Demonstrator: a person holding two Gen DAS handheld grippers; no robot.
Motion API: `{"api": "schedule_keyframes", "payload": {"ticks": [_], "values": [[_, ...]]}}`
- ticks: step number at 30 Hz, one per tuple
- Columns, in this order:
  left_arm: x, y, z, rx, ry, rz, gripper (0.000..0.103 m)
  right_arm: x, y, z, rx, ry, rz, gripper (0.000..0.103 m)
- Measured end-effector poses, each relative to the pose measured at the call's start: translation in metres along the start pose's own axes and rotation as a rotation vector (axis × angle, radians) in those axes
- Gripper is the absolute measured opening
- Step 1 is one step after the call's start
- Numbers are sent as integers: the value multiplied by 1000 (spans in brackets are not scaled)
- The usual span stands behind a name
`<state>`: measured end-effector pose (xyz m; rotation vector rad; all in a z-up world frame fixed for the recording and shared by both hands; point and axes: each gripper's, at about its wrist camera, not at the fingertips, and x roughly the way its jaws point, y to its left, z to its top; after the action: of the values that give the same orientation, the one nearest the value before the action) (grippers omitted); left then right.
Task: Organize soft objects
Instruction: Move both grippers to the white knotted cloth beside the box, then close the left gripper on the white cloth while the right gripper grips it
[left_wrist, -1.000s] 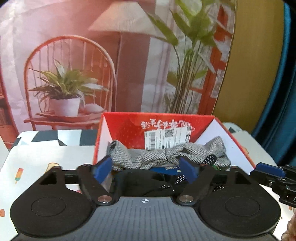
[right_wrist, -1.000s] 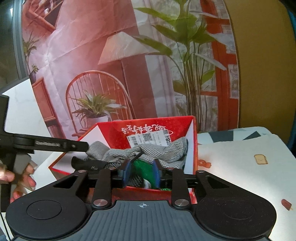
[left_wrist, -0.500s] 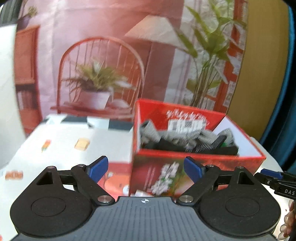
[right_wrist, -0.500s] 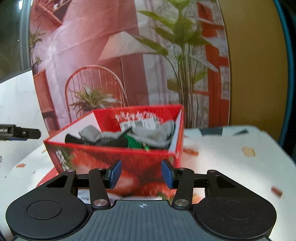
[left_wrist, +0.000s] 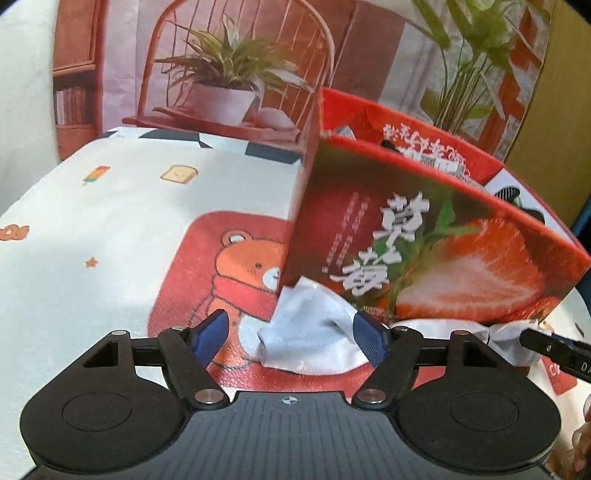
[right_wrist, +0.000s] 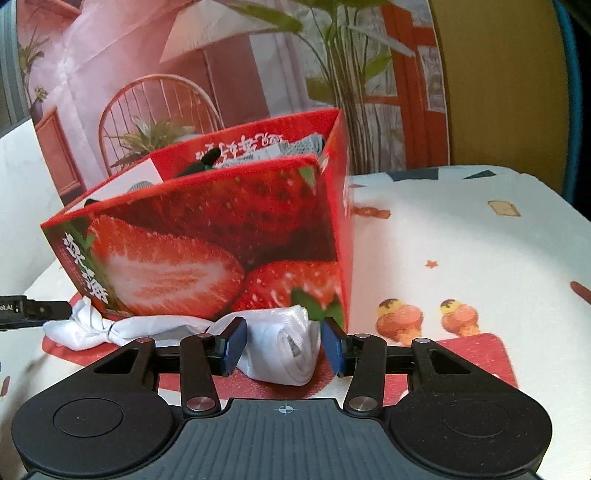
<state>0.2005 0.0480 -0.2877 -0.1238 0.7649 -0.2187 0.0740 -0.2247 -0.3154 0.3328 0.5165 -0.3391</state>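
A white twisted cloth (left_wrist: 314, 339) lies on the table against the front of a red strawberry box (left_wrist: 424, 243). My left gripper (left_wrist: 291, 334) is open, its blue pads either side of the cloth's left end. In the right wrist view the cloth (right_wrist: 284, 343) has its folded right end between the open pads of my right gripper (right_wrist: 284, 345). The box (right_wrist: 221, 236) holds grey and black soft items, mostly hidden by its walls.
The table (left_wrist: 92, 229) has a white cover with cartoon prints and a red bear patch (left_wrist: 229, 273). A printed backdrop with a chair and plants stands behind. The other gripper's tip (right_wrist: 33, 310) shows at the left edge.
Both grippers have dropped from above the box to table level in front of it. They now straddle the two ends of the white cloth. The right jaws have opened wider.
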Motion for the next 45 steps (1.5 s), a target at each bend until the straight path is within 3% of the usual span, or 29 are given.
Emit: {"api": "schedule_keyframes", "payload": {"ticks": [13,17,18,22,37,42,44,45], "values": [[6,-7,-17,60,-22,-2,71,7,-1,-11,-9,-3,-2,34],[3,-8,-22,60,-47,15,60,7,1,-12,-19,-4,2,34],[2,-8,-22,57,-51,8,53,8,1,-12,-19,-2,6,34],[0,-6,-26,51,-67,1,50,9,2,-11,-32,0,6,34],[0,-5,-26,47,-70,-7,49,11,3,-12,-45,9,10,33],[0,-5,-24,45,-63,-5,48,12,5,-12,-65,19,29,25],[0,-10,-19,74,-34,1,40,12,9,-13,-88,20,31,23],[0,-12,-16,92,-15,-6,30,12,12,-13,-101,22,31,22]]}}
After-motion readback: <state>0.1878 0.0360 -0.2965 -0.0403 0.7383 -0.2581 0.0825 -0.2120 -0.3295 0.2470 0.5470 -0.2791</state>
